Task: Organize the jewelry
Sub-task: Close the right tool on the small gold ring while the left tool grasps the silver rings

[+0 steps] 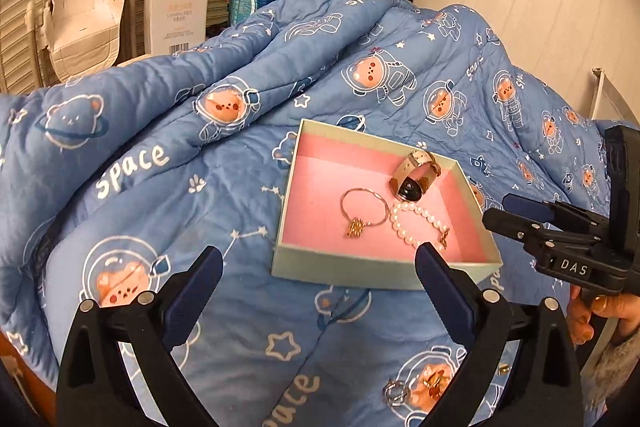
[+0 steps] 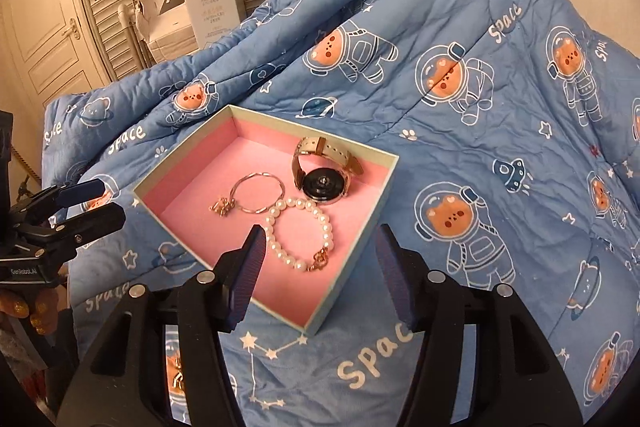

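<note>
Loose rings [image 1: 396, 393] and gold charm [image 1: 434, 383] on the quilt [image 1: 160, 195] are best pinched singly by the left gripper [image 1: 318, 269], jaws wide and empty like the right gripper's [image 2: 320, 263], then lowered into the pink-lined box [image 1: 372, 273].

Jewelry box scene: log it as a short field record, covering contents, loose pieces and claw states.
surface: blue space-print quilt
box: open, pink lining, lying on the quilt
in box: watch; hoop bracelet with charm; pearl bracelet
outside box: small rings and gold pieces on the quilt, near the left claw
left claw: open, empty
right claw: open, empty, above the box's near corner
</note>
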